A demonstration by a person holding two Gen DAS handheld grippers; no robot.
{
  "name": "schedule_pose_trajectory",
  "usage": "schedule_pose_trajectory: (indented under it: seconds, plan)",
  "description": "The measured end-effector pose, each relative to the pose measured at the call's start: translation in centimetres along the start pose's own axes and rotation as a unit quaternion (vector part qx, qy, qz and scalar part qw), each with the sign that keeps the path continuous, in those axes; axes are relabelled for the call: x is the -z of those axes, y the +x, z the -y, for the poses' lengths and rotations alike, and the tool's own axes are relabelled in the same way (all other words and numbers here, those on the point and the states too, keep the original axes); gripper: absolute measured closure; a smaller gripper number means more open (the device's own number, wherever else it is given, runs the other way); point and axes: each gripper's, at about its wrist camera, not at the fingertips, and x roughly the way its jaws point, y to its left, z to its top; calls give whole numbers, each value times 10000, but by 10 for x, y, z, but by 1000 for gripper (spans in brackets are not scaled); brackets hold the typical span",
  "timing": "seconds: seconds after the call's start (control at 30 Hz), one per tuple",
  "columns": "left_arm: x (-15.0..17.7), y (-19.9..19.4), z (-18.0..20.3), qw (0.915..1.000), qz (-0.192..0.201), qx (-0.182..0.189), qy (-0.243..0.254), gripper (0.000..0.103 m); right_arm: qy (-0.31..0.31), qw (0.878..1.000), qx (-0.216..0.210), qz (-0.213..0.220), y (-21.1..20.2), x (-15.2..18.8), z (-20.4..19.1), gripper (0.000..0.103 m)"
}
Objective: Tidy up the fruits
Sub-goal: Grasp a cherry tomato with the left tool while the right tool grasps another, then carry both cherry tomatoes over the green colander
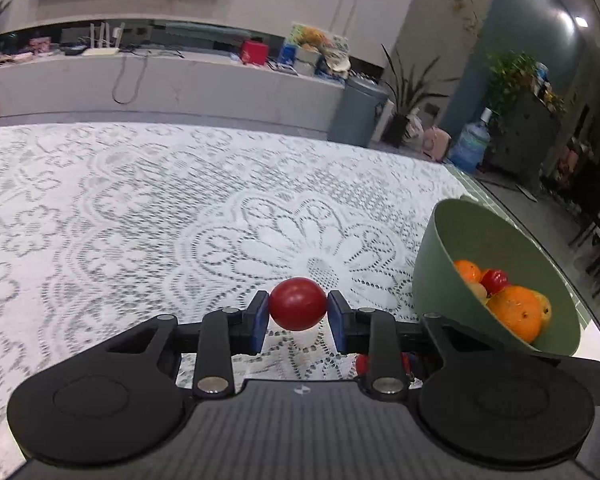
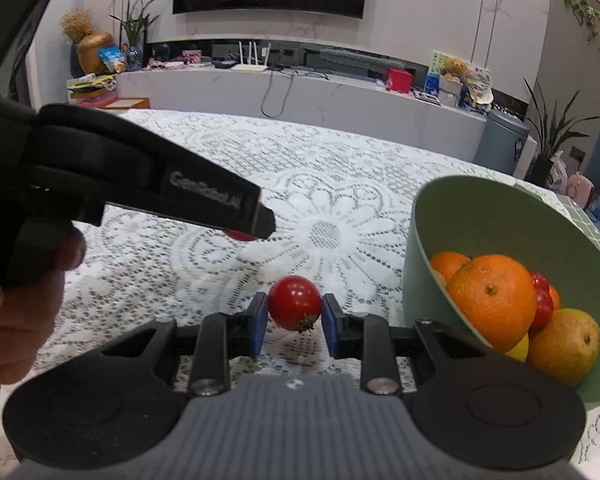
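Between your left gripper's (image 1: 298,314) blue pads (image 1: 261,318) sits a smooth red tomato (image 1: 297,304) — the pads press on both its sides and it hangs clear of the lace tablecloth (image 1: 140,208). Your right gripper (image 2: 295,320) is clamped the same way on a second red tomato (image 2: 294,302), its dried stem end tilted down toward the right pad. Just right of both grippers stands the green bowl (image 2: 460,216), holding a large orange (image 2: 492,300), smaller oranges, a pear (image 2: 564,346) and more red tomatoes. From the right wrist view your left gripper reaches in from the left — a hand (image 2: 8,300) wraps its handle.
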Motion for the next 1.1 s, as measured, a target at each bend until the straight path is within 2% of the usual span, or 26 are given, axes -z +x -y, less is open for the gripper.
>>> schedule_pose_trajectory:
  seconds: [0.23, 0.5, 0.7, 0.8, 0.97, 1.1]
  plan:
    - [-1, -26, 11, 9994, 52, -346, -6, 68, -84, 9993, -155, 315, -24, -2, -2, 78]
    - [11, -54, 23, 9986, 58, -490, -170, 68, -173, 9976, -255, 625, -58, -3, 1, 78]
    - [12, -71, 39, 9986, 124, -489, -168, 68, -173, 9958, -169, 883, -82, -5, 9, 78]
    - [10, -77, 52, 9988, 187, -454, -45, 68, -81, 9946, -65, 1031, -94, -6, 18, 78]
    - [2, -77, 76, 9989, 248, -339, 187, 68, 34, 9909, 375, 1290, -112, -5, 39, 78]
    - [-6, -70, 100, 9982, 272, -221, 487, 68, 201, 9889, 568, 1357, -120, -11, 62, 78]
